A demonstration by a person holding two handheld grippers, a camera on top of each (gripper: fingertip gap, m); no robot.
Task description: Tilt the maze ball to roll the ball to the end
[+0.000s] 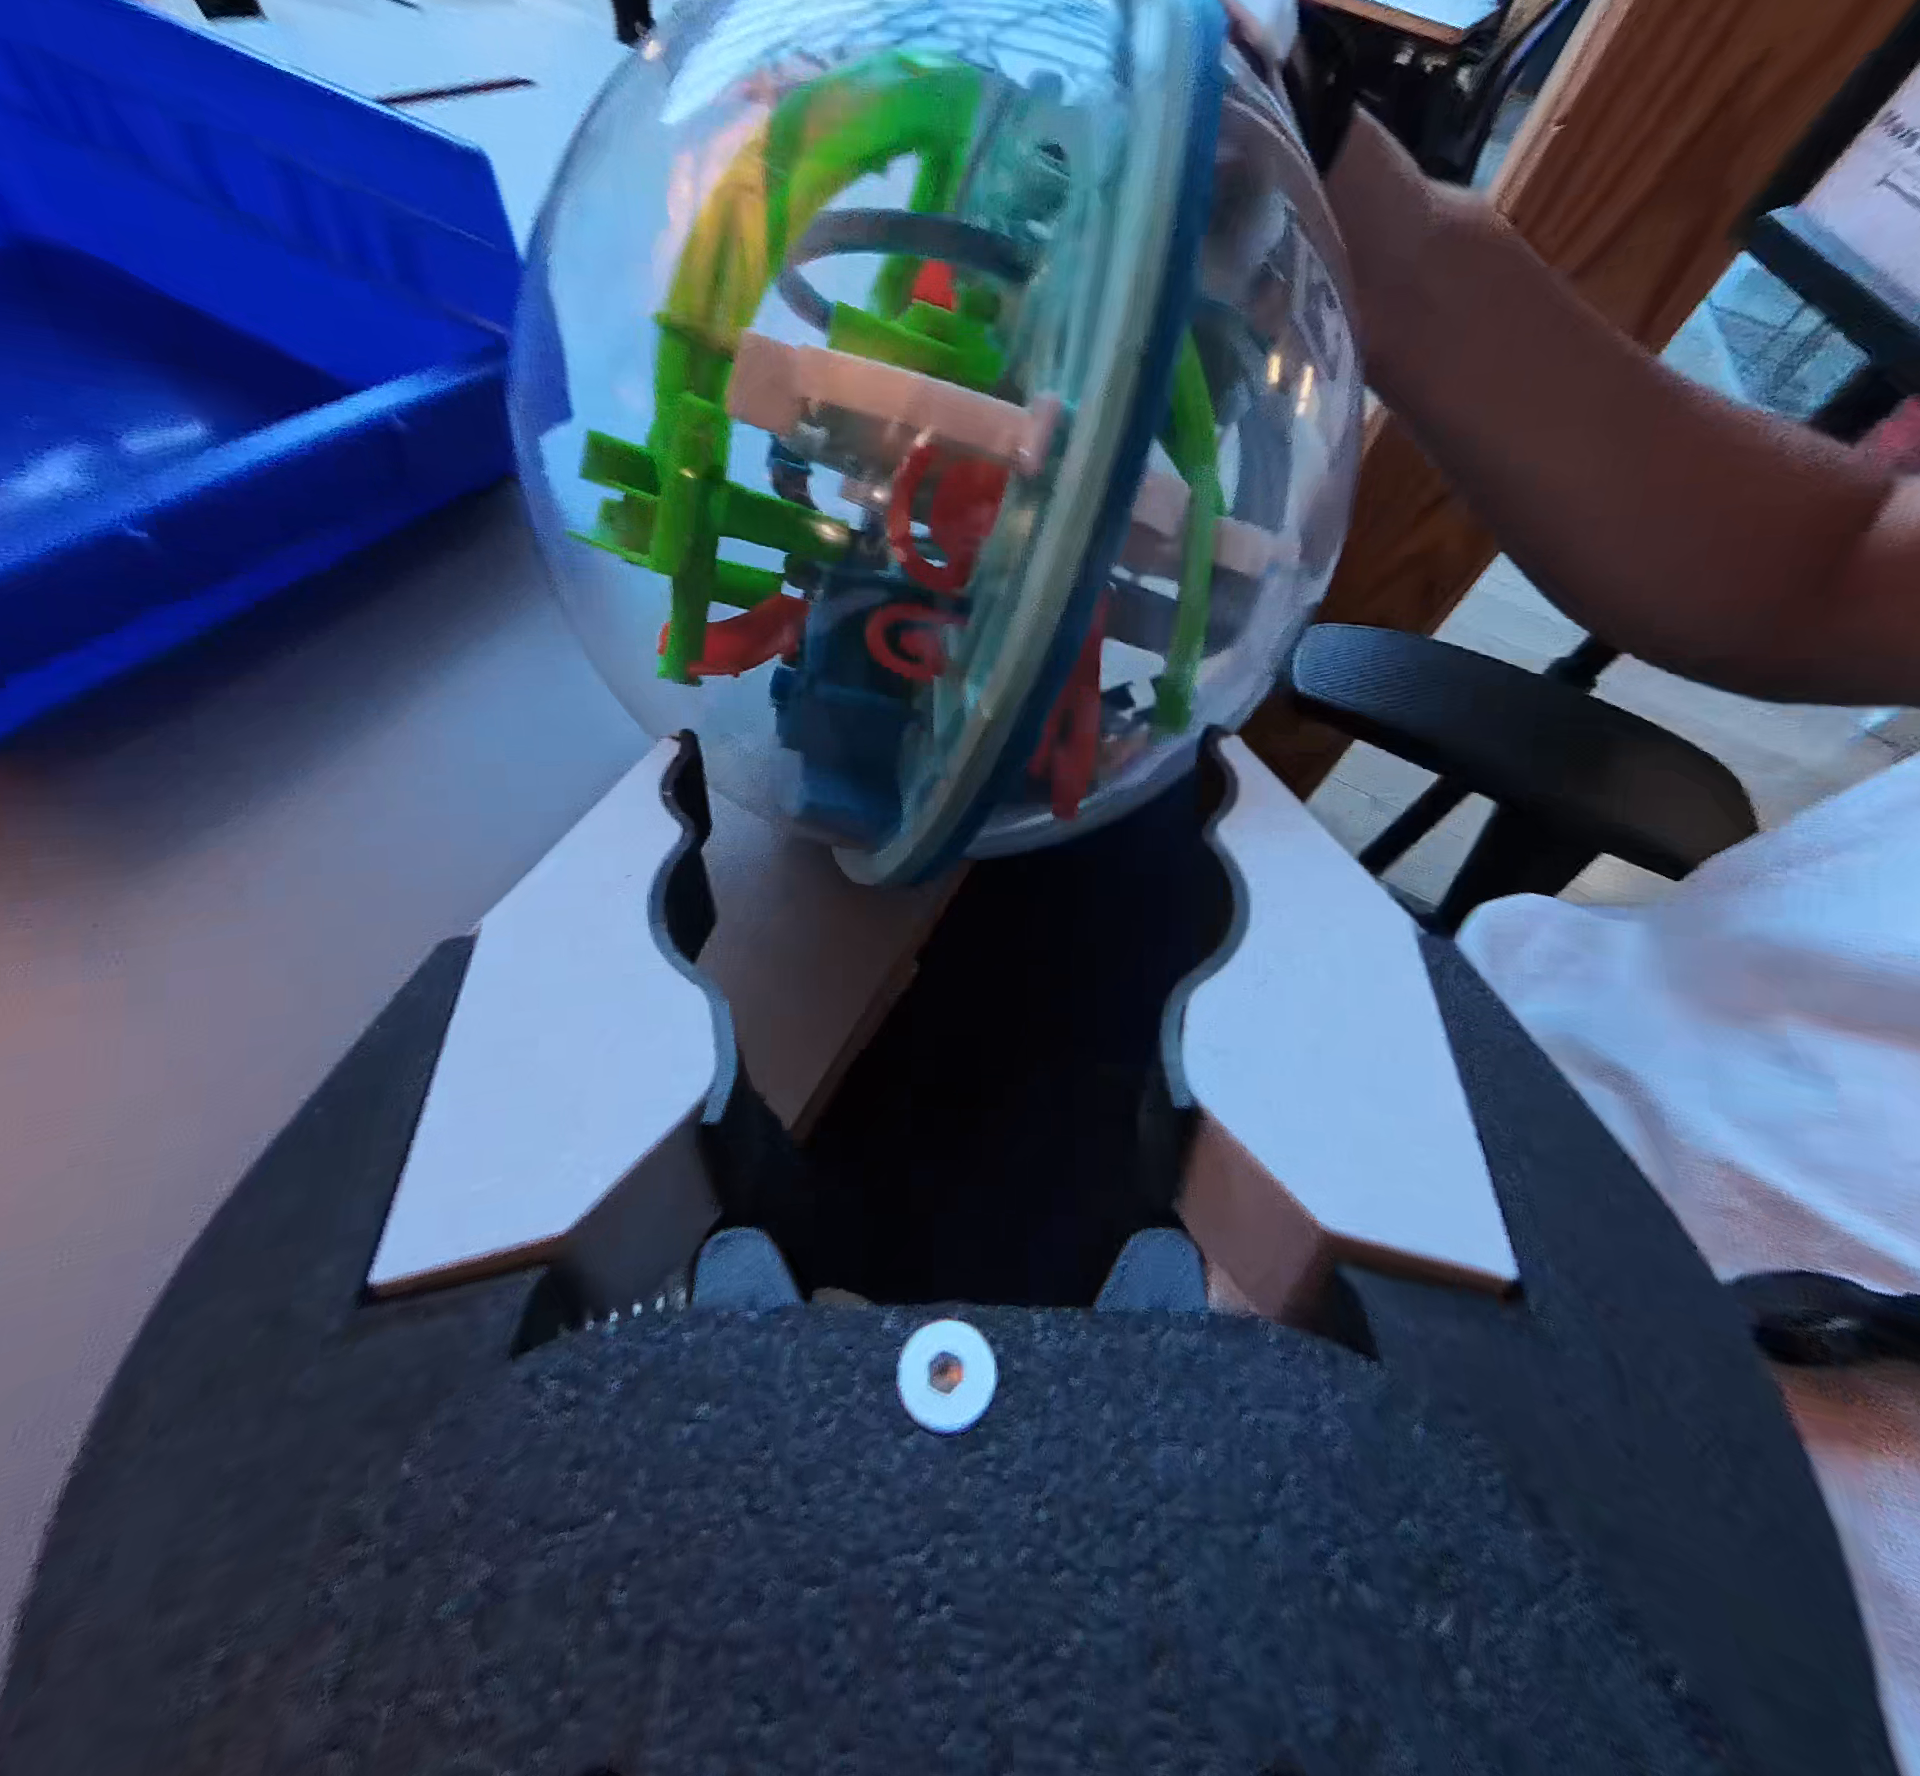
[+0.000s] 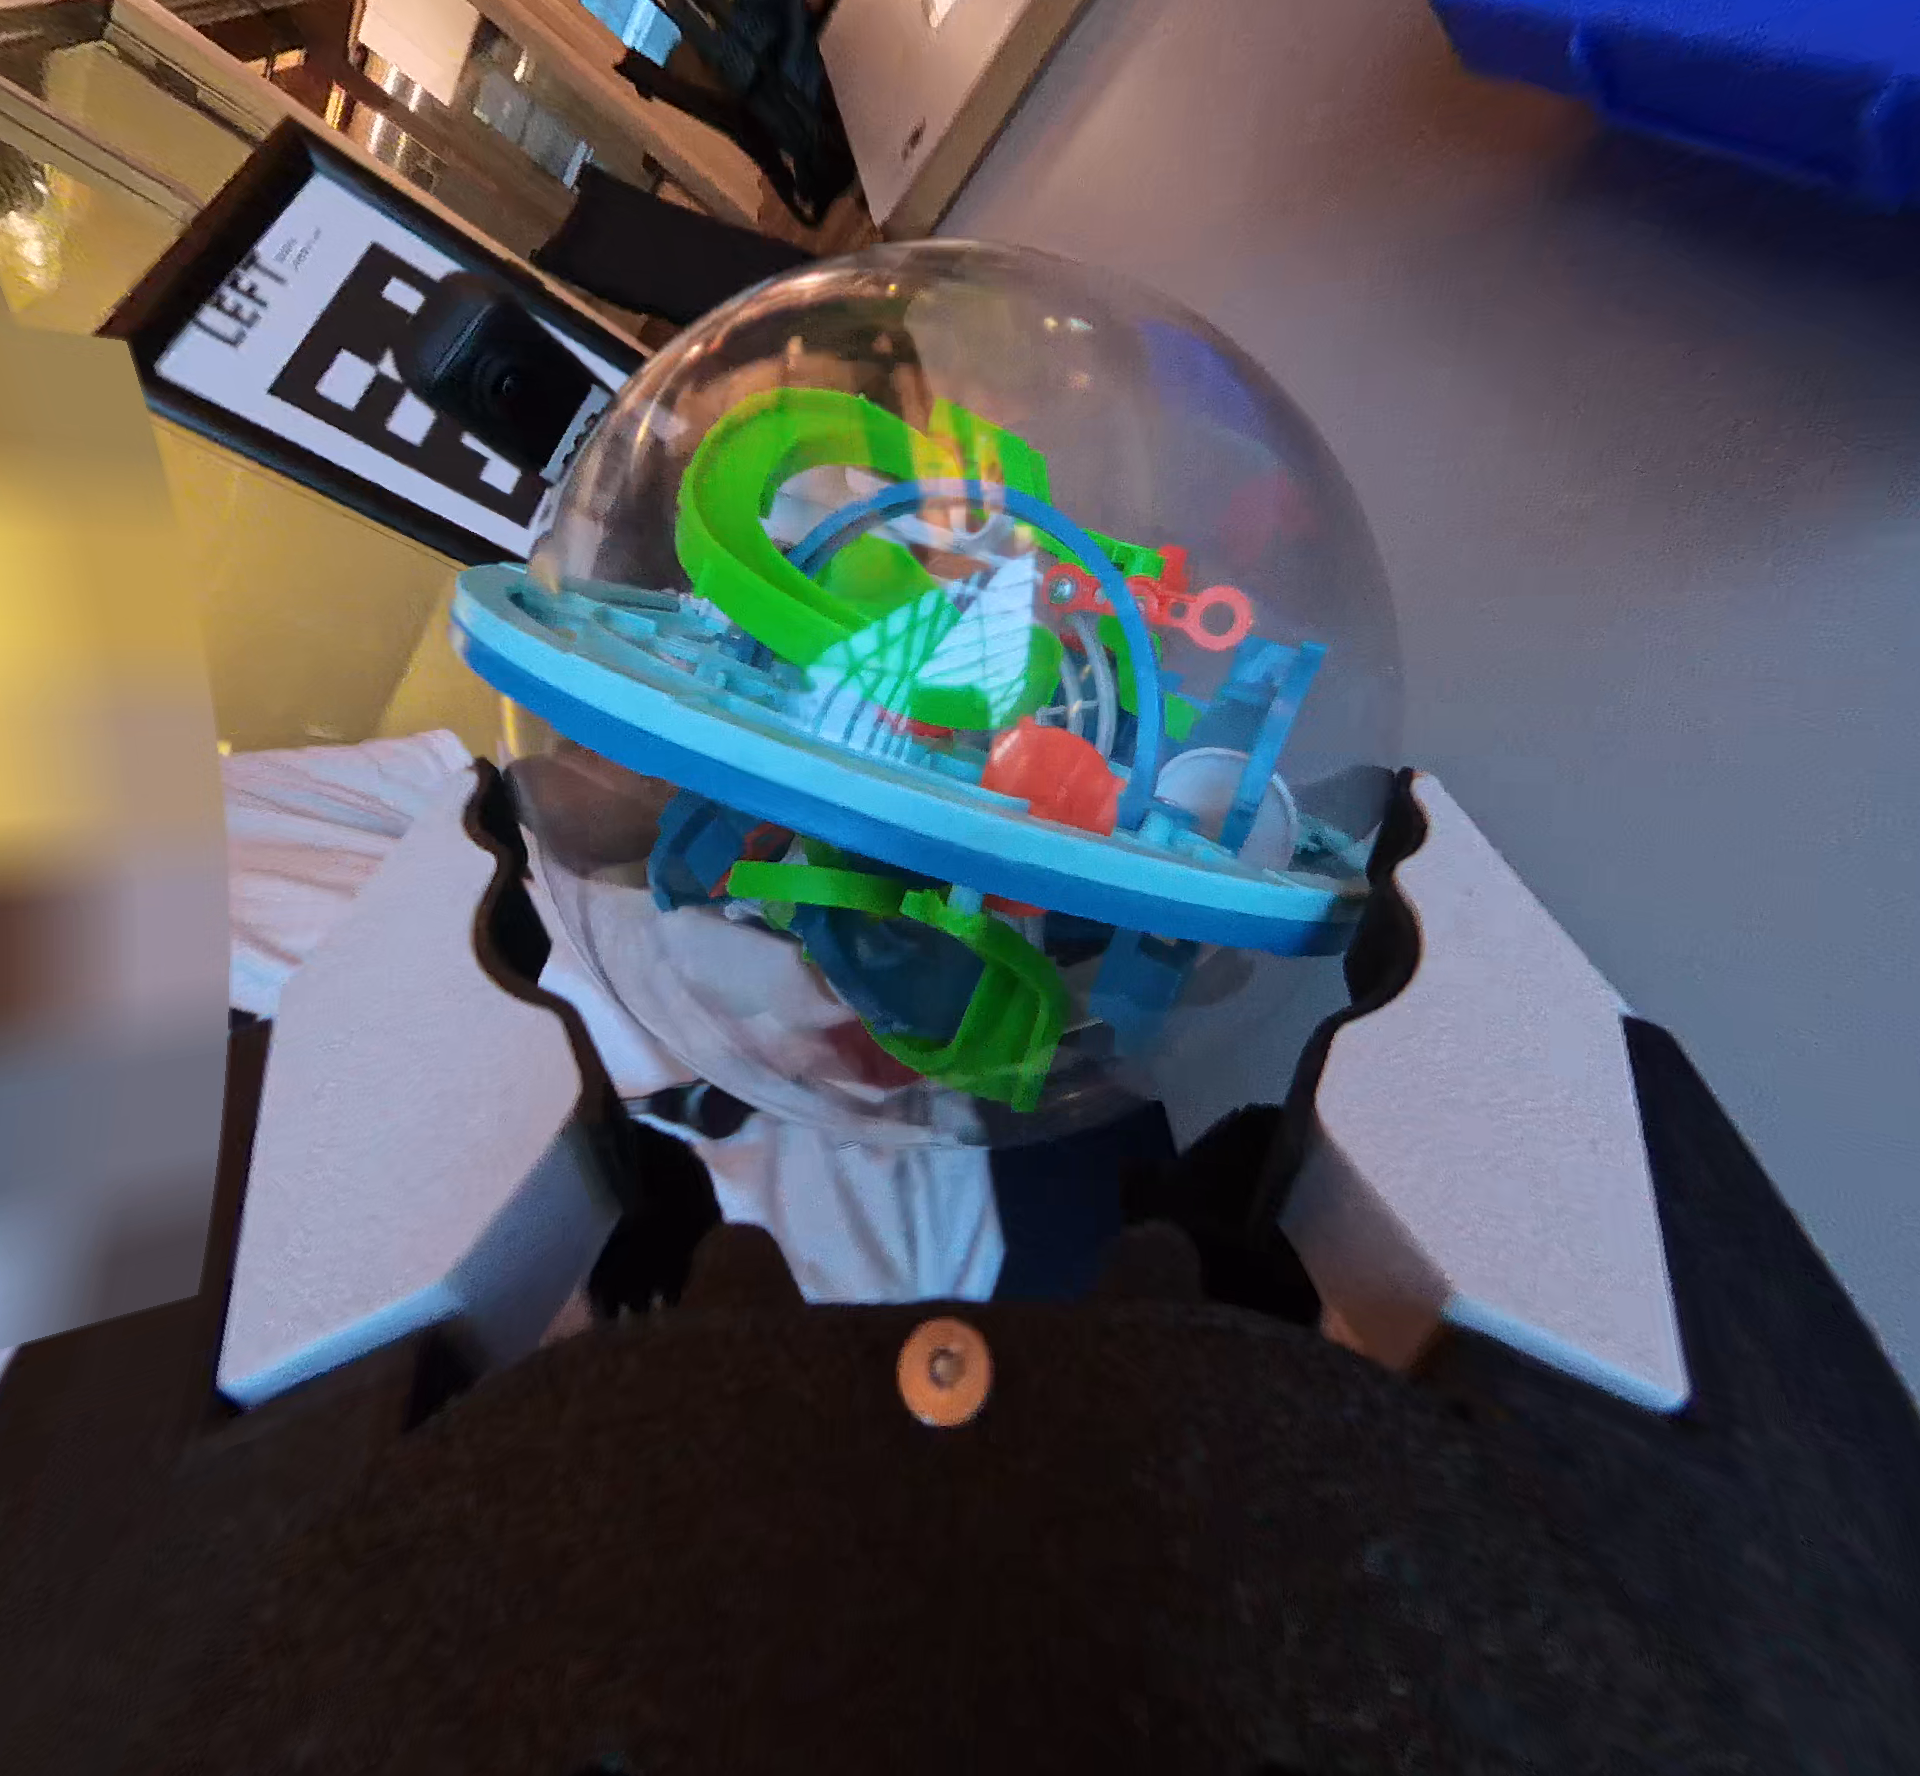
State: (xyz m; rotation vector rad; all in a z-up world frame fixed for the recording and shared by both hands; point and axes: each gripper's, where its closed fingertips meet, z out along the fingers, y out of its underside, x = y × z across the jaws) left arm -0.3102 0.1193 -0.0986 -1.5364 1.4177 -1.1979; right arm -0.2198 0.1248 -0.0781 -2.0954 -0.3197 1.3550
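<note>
The maze ball (image 1: 935, 376) is a clear sphere with green, red and blue tracks and a blue ring around its middle. It is held in the air over the grey table (image 1: 260, 895). My left gripper (image 1: 951, 760) has its fingertips against the sphere's near lower part, with the ring running almost upright. In the right wrist view the maze ball (image 2: 966, 687) sits deep between the fingers of my right gripper (image 2: 945, 781), which is shut on its widest part, ring tilted. The left gripper's body (image 2: 416, 376) shows behind the sphere. I cannot pick out the small inner ball.
A blue bin (image 1: 208, 376) stands on the table to the left; it also shows in the right wrist view (image 2: 1714, 12). A person's arm (image 1: 1610, 479) reaches in from the right. A black chair (image 1: 1507, 739) and a wooden post (image 1: 1662, 64) are beyond the table edge.
</note>
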